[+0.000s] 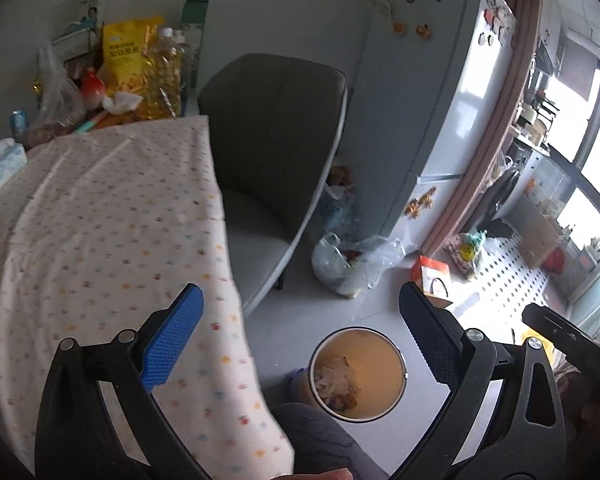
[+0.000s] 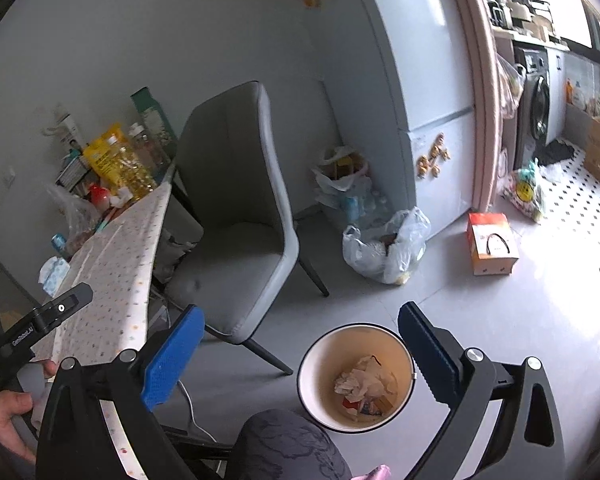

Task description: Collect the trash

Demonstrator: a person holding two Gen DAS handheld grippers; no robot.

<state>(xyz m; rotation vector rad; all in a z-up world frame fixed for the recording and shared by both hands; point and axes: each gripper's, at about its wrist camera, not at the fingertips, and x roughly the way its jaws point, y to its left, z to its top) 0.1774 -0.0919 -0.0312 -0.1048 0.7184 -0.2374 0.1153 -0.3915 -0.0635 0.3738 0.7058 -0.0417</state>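
With both the left gripper [image 1: 300,336] and right gripper [image 2: 300,352] spread wide and empty, the crumpled tissue [image 1: 122,101] at the table's far end should be approached slowly, then carried to the bin [image 2: 356,376] on the near floor.

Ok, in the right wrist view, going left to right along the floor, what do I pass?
Grey padded chair → clear plastic bag of rubbish → orange and white cardboard box → smiley-face printed bag.
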